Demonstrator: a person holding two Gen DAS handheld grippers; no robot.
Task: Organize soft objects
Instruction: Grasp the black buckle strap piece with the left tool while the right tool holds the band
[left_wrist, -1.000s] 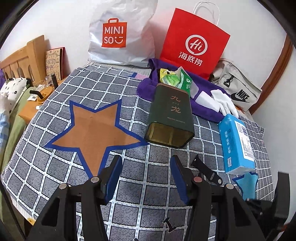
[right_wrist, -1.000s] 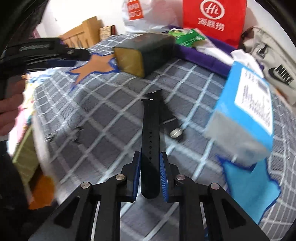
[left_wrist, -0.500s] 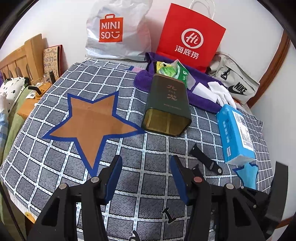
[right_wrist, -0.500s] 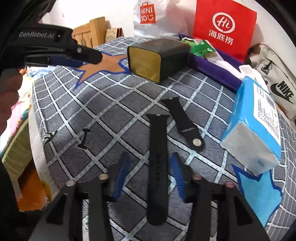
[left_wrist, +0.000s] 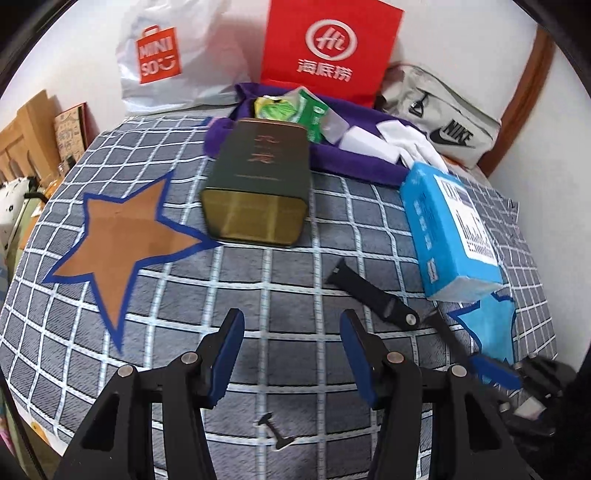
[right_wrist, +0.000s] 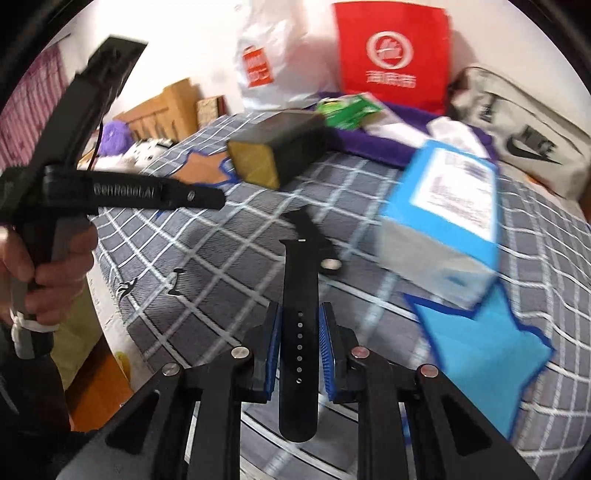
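Note:
A long black watch strap (right_wrist: 299, 343) with a row of holes sits between the blue pads of my right gripper (right_wrist: 301, 314), which is shut on it. Its far end reaches over a shorter black strap (right_wrist: 314, 236) with a metal stud, lying on the checked cloth (right_wrist: 221, 258). In the left wrist view that short strap (left_wrist: 373, 295) lies right of my left gripper (left_wrist: 291, 321), which hangs open over the cloth with nothing between its fingers. The right gripper's blue pad (left_wrist: 495, 373) shows at the lower right there.
A blue tissue pack (left_wrist: 450, 229) lies at the right, a dark green tin (left_wrist: 258, 184) on its side in the middle. Behind are a purple towel (left_wrist: 354, 162) with packets, a red bag (left_wrist: 328, 48), a white bag (left_wrist: 173, 59) and a grey pouch (left_wrist: 443, 114). A hand (right_wrist: 48, 266) grips the left tool.
Half a second ago the right jaws stood wide around the long strap lying on the cloth; now they are shut on it again. The left gripper has drifted towards the short strap.

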